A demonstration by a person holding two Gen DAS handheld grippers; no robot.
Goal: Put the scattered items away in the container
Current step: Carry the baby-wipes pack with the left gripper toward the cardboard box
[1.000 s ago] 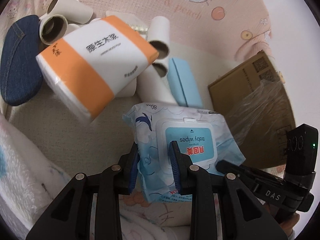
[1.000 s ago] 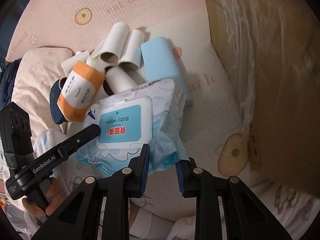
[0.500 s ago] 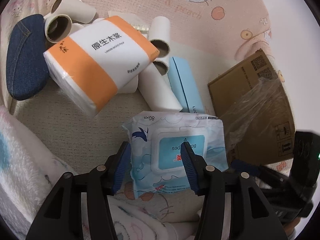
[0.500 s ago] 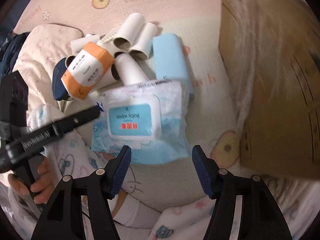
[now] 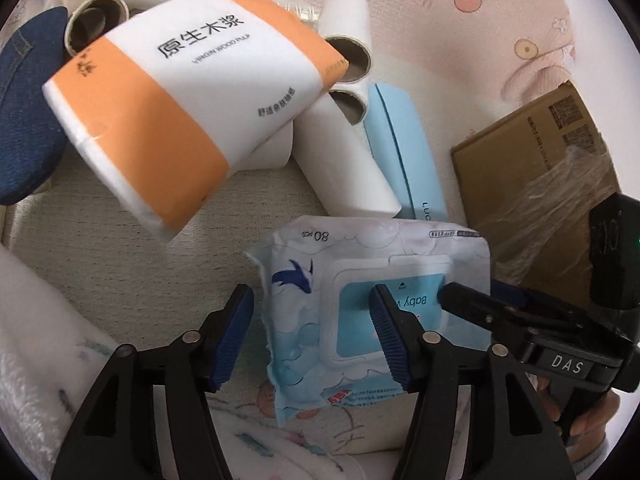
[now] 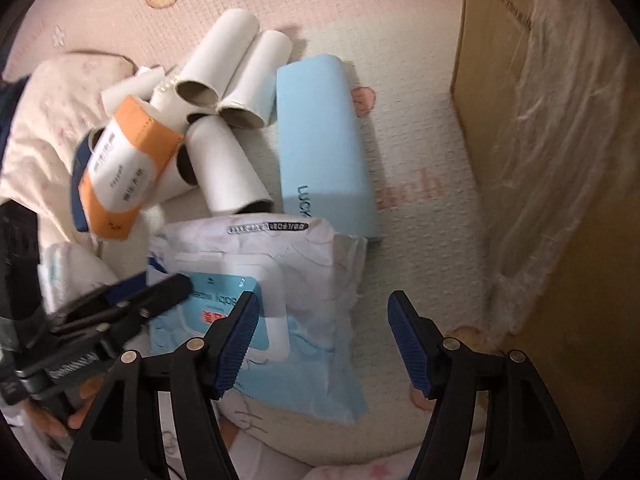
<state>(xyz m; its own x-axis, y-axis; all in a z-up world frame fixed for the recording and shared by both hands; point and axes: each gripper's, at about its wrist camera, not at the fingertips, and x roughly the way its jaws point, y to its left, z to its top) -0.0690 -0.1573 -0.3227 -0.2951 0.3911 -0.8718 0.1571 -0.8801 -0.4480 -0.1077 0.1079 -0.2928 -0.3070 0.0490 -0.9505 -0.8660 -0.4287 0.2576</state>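
Observation:
A blue-and-white baby wipes pack [image 5: 360,256] lies flat on the mat. My left gripper [image 5: 310,304] hovers over its left edge. Its jaws are opening, with that edge between them and neither pad pressing on it. In the right wrist view the same pack [image 6: 280,248] lies under my right gripper [image 6: 323,304], which stands open over the pack's right edge. Each gripper shows in the other's view: the right gripper [image 5: 478,296] over the lid, the left gripper [image 6: 152,292] at the pack's left. Beyond lie an orange-and-white tissue pack [image 5: 192,96], several cardboard tubes [image 5: 344,160] and a light blue case [image 5: 404,144].
A cardboard box [image 6: 560,160] wrapped in clear plastic film stands at the right, close to the wipes. A dark denim item [image 5: 24,120] lies at the far left behind the tissue pack. White fluffy cloth [image 5: 32,340] borders the near left. A hand [image 6: 52,420] holds the left gripper.
Both grippers were shut on the wipes pack and have opened and let it go. The pack now lies on the mat, and both cameras have come closer to it.

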